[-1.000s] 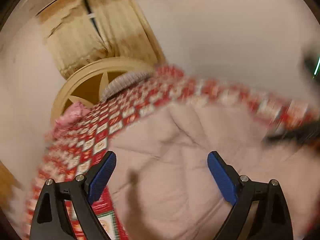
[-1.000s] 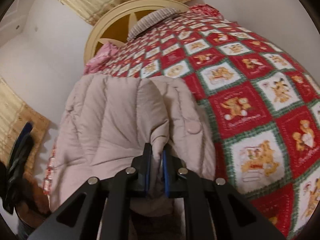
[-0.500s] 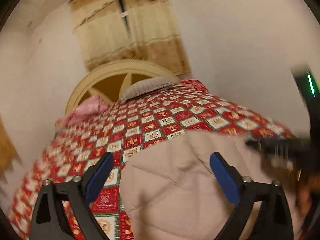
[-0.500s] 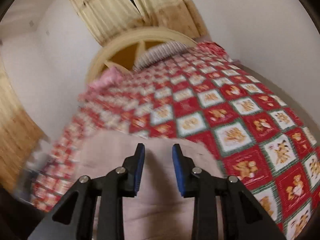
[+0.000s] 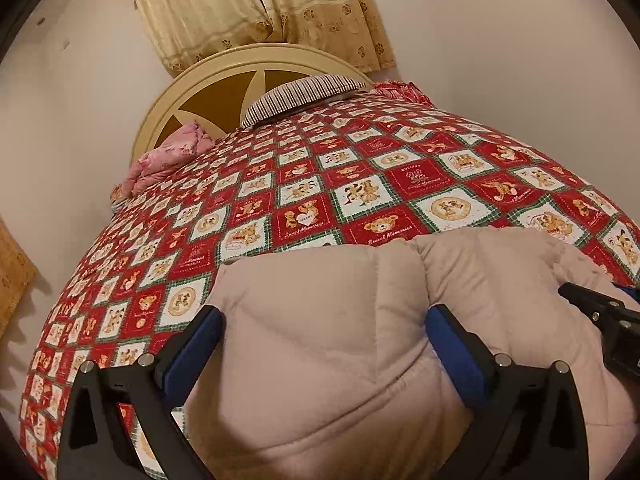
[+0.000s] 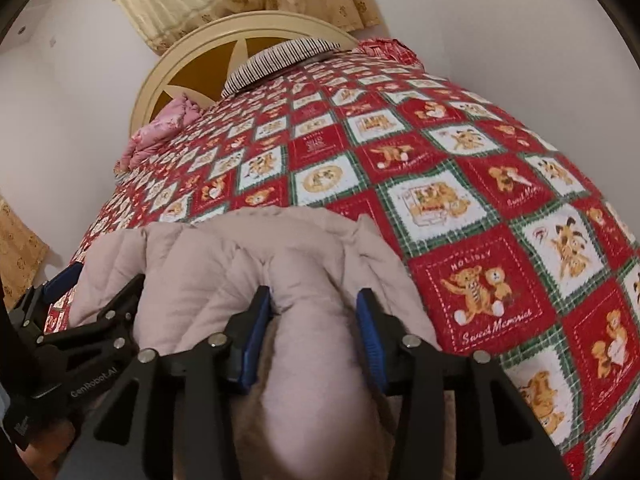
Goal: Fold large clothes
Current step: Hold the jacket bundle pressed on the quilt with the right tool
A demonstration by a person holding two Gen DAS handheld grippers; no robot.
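The puffy beige coat [image 5: 340, 344] lies bunched at the near edge of the quilt [image 5: 360, 184], right under both tools. The left gripper [image 5: 320, 340] stands at its widest, jaws opening, coat fabric below and between the blue pads [image 5: 192, 348] but nothing pinched. The right gripper [image 6: 316, 320], beside it, is partly apart and opening too; a padded roll of the coat sits between its jaws, seemingly no longer squeezed. I'd say a fold has just been laid and both tools are letting go. Ahead of the grippers the quilt runs bare to the pillow [image 5: 300, 94] and headboard [image 5: 224, 80]. Next calls for backing clear without dragging the fabric, then choosing an edge for another fold or pressing this springy bundle flat.
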